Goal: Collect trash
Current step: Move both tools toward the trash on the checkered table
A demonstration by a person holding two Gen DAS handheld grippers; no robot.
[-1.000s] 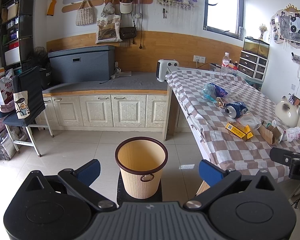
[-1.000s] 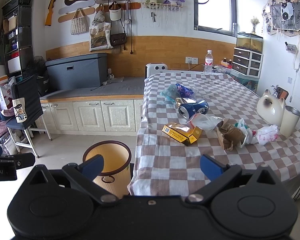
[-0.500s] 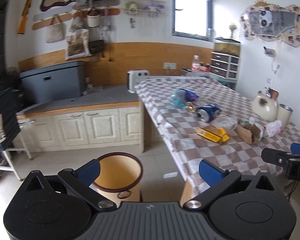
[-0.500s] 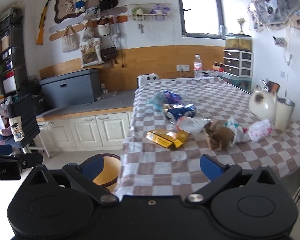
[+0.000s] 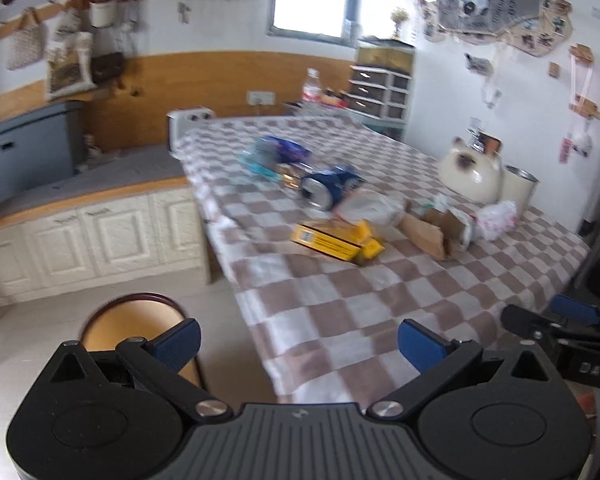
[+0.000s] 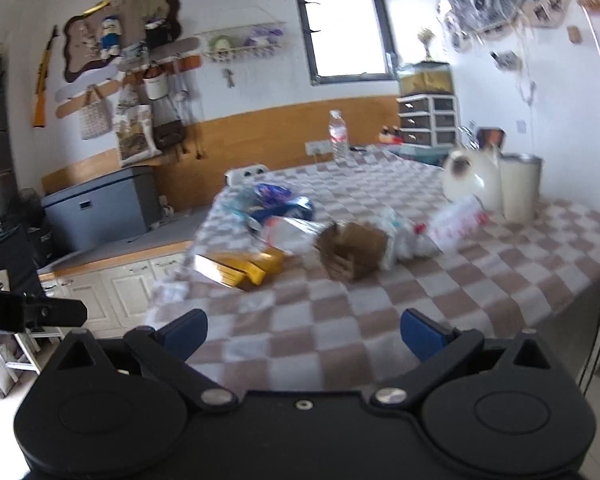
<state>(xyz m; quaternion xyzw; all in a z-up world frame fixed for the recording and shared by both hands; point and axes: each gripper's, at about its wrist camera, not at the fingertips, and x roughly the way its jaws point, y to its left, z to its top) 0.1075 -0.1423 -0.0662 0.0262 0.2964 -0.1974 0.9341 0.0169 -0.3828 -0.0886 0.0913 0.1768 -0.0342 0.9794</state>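
Left gripper (image 5: 298, 338) and right gripper (image 6: 302, 330): jaws apart, empty. Yellow box (image 5: 336, 240), blue can (image 5: 332, 188) and brown paper bag (image 6: 354, 250) lie clustered on checkered desk (image 5: 340, 300). Wastebasket (image 5: 136, 324) on floor beside desk.

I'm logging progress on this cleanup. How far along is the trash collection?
Nothing looks collected yet. The yellow box, blue can, brown paper bag and plastic wrappers all lie on the checkered table. The left gripper and right gripper are open and empty. Every piece has yet to go into the bin on the floor.
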